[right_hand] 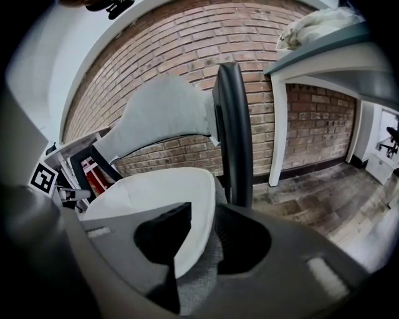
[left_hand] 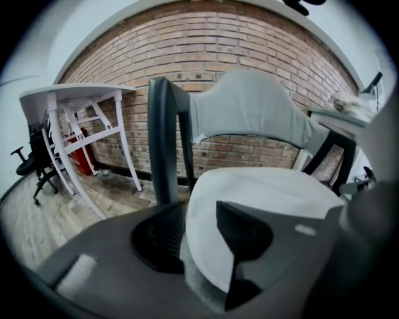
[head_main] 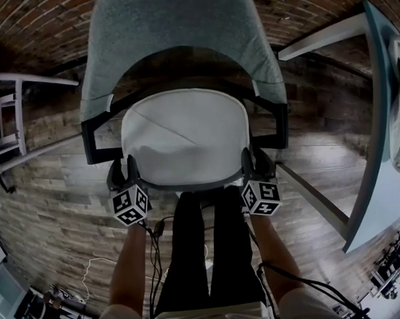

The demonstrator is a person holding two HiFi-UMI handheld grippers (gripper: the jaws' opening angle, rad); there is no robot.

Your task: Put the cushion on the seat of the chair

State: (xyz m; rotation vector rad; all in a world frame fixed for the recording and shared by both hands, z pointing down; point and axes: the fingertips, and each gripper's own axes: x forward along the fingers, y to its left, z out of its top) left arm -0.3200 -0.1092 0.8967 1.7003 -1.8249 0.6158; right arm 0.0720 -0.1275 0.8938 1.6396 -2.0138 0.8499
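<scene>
Brick wall and plank floor behind. The cushion lies flat on the seat of the chair, its long axis running side to side. The left gripper and right gripper straddle it at the seat's front corners, equally near, jaws apart and not pinching.

The cushion is white and plain. The chair has a light grey fabric back and a black frame. The wall shows red-brown bricks with pale joints. The floor has grey-brown wooden planks. The left hand-held gripper and the right hand-held gripper are black, with black-and-white square markers on their cubes. At the right edge, the desk is pale blue-grey.
</scene>
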